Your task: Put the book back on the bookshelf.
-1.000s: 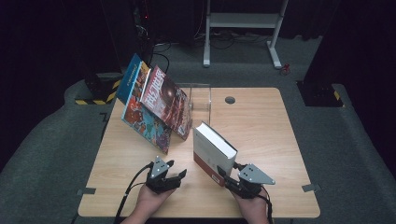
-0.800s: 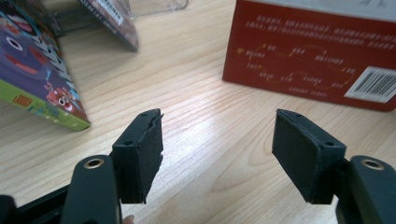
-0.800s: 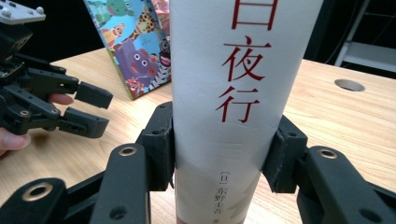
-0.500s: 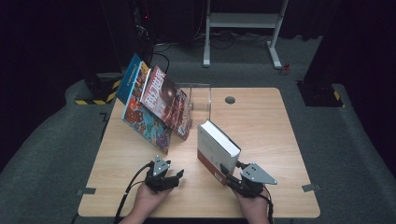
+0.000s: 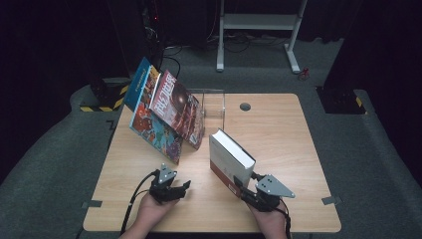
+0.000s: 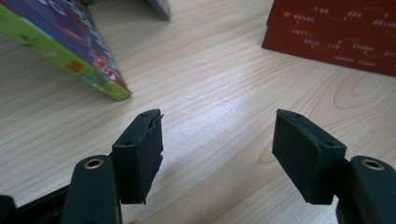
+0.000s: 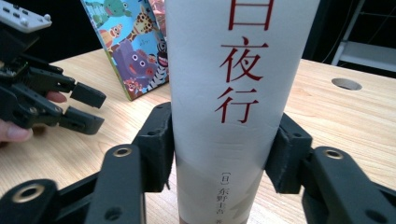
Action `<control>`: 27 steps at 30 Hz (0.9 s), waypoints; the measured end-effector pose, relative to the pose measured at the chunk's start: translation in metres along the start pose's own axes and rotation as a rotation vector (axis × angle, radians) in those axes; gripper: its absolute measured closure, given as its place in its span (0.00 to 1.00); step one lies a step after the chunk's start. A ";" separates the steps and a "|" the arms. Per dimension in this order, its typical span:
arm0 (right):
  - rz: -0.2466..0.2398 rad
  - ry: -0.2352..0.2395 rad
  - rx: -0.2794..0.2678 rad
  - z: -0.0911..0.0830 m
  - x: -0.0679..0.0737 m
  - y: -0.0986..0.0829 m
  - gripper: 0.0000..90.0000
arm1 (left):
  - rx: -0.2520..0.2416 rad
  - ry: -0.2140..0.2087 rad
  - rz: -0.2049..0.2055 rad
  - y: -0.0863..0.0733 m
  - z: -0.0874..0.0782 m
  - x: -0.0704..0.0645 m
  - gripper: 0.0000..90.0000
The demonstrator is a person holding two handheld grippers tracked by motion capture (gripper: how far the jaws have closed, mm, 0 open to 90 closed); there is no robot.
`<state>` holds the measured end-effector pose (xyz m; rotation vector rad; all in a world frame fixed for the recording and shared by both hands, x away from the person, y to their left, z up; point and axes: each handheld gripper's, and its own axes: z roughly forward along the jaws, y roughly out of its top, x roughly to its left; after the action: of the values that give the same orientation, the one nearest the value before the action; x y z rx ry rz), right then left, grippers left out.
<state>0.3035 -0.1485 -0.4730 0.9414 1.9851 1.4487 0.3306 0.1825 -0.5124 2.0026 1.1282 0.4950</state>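
Observation:
A thick white book with a red cover and red characters on its spine stands on edge near the table's front. My right gripper is shut on its spine, one jaw on each cover. My left gripper rests low on the table at the front left, open, with nothing between its pads. The red cover lies ahead of it to the right. In the right gripper view the left gripper stands off to the left.
Several colourful books lean against a clear stand at the table's back left; the corner of one lies just ahead of the left gripper. A round hole sits at the back. Bare wood spreads to the right.
The white book has moved toward the front right with my right gripper shut on it. The left gripper has barely shifted.

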 end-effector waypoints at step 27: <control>0.114 -0.036 0.018 0.002 -0.003 0.017 0.28 | 0.060 0.063 -0.004 -0.026 -0.020 0.058 0.31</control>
<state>0.3106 -0.1460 -0.4571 1.0963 1.9499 1.4661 0.3338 0.2482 -0.5219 2.0482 1.1980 0.5317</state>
